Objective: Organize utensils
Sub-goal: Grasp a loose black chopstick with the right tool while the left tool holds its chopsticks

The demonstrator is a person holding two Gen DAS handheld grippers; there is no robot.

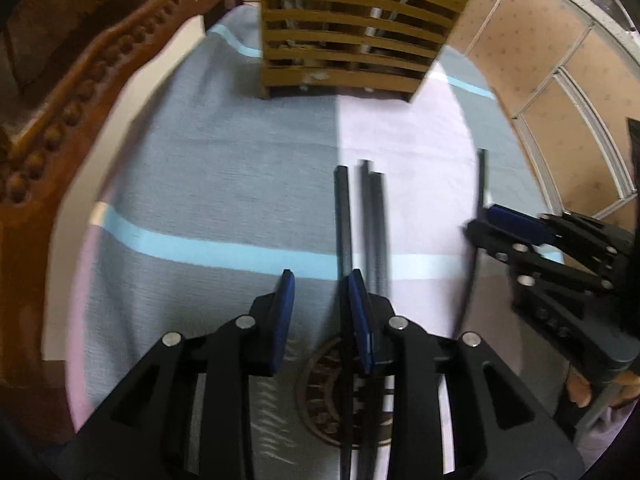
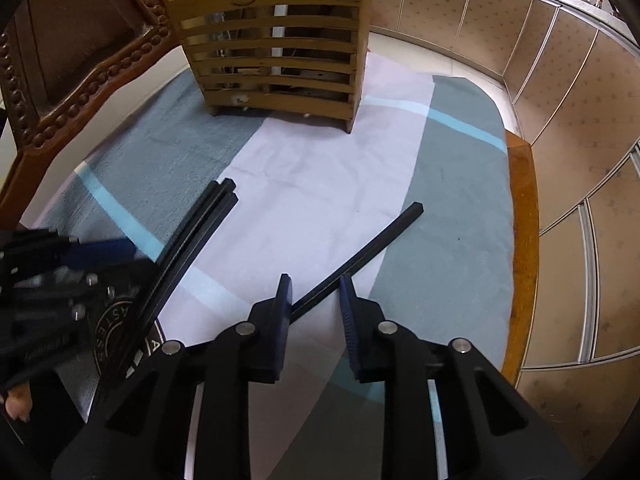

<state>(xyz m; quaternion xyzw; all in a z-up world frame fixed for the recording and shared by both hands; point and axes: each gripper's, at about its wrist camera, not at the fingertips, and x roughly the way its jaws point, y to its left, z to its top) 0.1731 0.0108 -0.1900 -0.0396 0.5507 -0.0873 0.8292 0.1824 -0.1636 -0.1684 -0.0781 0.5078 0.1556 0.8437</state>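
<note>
Presently: chopsticks loose on cloth, neither tool gripping.

Left gripper (image 1: 316, 280) open over three bundled chopsticks (image 2: 192, 236); right gripper (image 2: 314, 286) open astride the single chopstick (image 2: 372, 246). Risk: slender sticks rolling from the pads. Wooden holder (image 2: 276, 52) far. Striped tablecloth (image 2: 320, 168), carved chair (image 2: 80, 60) left, cabinets (image 2: 560, 100) right.

Soft, even indoor light throughout; no glare. Faint shadow beneath the slatted wooden holder (image 2: 276, 46), well ahead of the jaws. Strong fisheye curvature with dark vignetting at every corner. In the left wrist view, motion blur across the cloth (image 1: 224, 168) ahead of the jaws and on the carved chair (image 1: 80, 80) to their left; possibly camera movement. Sharper in the right wrist view, except the blurred left gripper (image 2: 100, 252) left of the jaws.
</note>
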